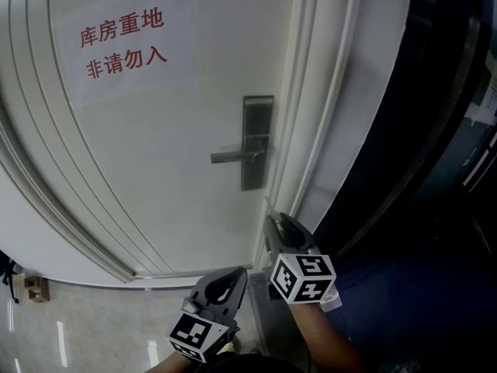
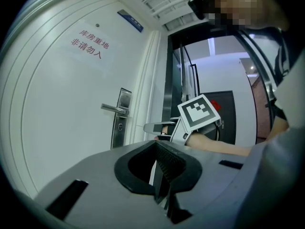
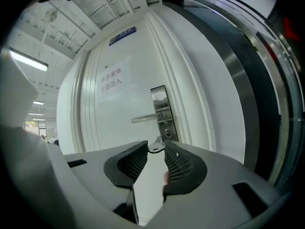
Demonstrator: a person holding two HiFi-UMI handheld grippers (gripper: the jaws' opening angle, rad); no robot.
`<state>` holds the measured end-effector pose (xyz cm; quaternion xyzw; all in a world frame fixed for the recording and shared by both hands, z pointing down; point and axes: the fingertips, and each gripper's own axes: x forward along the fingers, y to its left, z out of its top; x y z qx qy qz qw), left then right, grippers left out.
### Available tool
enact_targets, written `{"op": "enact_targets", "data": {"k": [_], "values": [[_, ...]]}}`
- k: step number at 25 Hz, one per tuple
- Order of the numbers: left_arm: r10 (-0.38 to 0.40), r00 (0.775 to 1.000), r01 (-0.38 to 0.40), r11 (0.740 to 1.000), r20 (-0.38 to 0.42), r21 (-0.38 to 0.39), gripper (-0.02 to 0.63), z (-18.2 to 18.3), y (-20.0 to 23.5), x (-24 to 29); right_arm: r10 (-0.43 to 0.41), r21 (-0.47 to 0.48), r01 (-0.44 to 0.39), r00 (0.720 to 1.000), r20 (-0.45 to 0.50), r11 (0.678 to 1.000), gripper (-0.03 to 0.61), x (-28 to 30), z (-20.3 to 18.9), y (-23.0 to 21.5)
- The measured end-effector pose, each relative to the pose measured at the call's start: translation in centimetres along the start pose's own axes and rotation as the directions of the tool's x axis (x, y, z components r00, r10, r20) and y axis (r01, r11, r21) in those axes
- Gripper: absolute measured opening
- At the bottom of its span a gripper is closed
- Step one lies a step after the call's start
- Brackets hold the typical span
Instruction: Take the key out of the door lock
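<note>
The steel lock plate [image 1: 256, 142] with its lever handle [image 1: 233, 157] sits on the white door. In the right gripper view the keyhole [image 3: 167, 133] below the handle looks empty. My right gripper [image 3: 156, 149] is shut on a small metal key [image 3: 155, 147] pinched at its tips, a short way off the door. From above, the right gripper [image 1: 273, 222] hangs below the plate, with the thin key [image 1: 269, 206] poking out of it. My left gripper [image 1: 233, 278] is lower and to the left, shut with nothing in it [image 2: 157, 149].
A paper sign with red characters [image 1: 124, 45] is stuck to the upper door. The white door frame [image 1: 311, 130] runs just right of the lock, with a dark glass partition [image 1: 435, 169] beyond. Pale tiled floor [image 1: 78, 325] lies below, with a small brown object [image 1: 35, 288] at the left.
</note>
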<state>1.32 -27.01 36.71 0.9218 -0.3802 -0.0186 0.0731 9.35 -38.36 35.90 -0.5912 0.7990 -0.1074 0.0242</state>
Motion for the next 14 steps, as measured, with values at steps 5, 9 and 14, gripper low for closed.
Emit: {"op": "enact_targets", "data": {"k": [5, 9, 14], "values": [[0.004, 1.0, -0.004, 1.0, 0.011, 0.006, 0.005, 0.3, -0.9, -0.3, 0.018, -0.003, -0.018, 1.0, 0.003, 1.0, 0.114, -0.9, -0.1, 0.4], [0.01, 1.0, -0.01, 1.0, 0.012, 0.007, 0.005, 0.3, -1.3, -0.8, 0.025, -0.007, -0.025, 1.0, 0.002, 1.0, 0.115, -1.3, 0.0, 0.7], [0.017, 1.0, -0.017, 1.0, 0.014, 0.009, 0.005, 0.2, -1.6, -1.2, 0.023, -0.004, -0.023, 1.0, 0.007, 1.0, 0.115, -1.5, 0.0, 0.5]]}}
